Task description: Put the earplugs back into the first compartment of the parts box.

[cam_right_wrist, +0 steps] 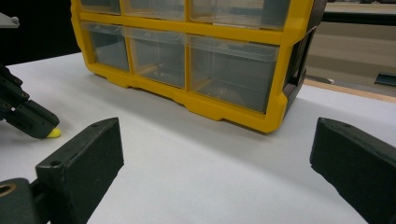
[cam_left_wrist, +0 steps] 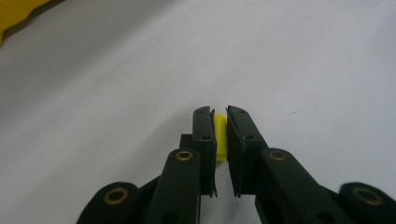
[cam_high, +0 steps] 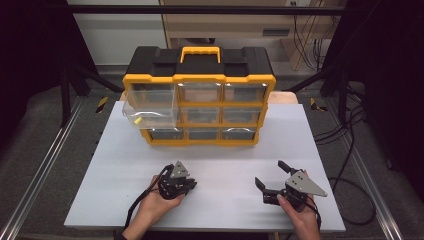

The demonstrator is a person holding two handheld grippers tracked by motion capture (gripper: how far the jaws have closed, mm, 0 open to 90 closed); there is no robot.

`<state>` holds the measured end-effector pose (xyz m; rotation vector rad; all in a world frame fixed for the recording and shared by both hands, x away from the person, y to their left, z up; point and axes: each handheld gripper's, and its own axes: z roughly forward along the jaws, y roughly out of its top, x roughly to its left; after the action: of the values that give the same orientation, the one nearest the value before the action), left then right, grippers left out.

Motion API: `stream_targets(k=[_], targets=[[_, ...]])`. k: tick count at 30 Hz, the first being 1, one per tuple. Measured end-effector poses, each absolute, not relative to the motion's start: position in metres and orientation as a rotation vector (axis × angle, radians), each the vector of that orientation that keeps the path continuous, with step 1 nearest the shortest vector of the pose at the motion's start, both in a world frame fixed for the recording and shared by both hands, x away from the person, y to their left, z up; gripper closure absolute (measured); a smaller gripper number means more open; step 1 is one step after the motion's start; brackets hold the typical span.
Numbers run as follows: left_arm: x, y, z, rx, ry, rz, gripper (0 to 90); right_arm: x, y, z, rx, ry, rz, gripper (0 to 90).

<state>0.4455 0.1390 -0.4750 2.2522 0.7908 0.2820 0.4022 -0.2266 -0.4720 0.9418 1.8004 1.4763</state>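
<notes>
Two grippers: our left gripper [cam_left_wrist: 220,122] pinches a small smooth yellow peg [cam_left_wrist: 220,136] on the matte white desk [cam_left_wrist: 116,93]; our right gripper [cam_right_wrist: 215,154] gapes empty before the yellow drawer organizer [cam_right_wrist: 196,56].

You've got a yellow-and-black organizer [cam_high: 199,97] standing upright at the back of the white bench [cam_high: 225,155], approx. centred, w/ a yellow carry handle [cam_high: 200,51] on its black top. Its front shows three rows of clear drawers. The top-left drawer [cam_high: 150,107] is pulled out toward you and hangs past the frame; a small yellow bit [cam_high: 136,120] lies inside it, near its front-left corner. Other drawers sit flush. Behind the bench you see a pale cabinet [cam_high: 225,25], w/ dark cables [cam_high: 305,30] to its right. Grey floor [cam_high: 45,125] runs along both sides, w/ metal rails [cam_high: 45,165].
</notes>
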Motion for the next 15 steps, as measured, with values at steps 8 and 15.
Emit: stream_targets(k=[8,15], targets=[[0.444,0.147,-0.466,2.181,0.798,0.336,82.4,0.402,-0.227,-0.472,0.941,1.801,1.478,3.0],[0.443,0.154,-0.455,2.127,0.805,0.395,82.7,0.402,-0.226,-0.473,0.945,1.806,1.475,3.0]])
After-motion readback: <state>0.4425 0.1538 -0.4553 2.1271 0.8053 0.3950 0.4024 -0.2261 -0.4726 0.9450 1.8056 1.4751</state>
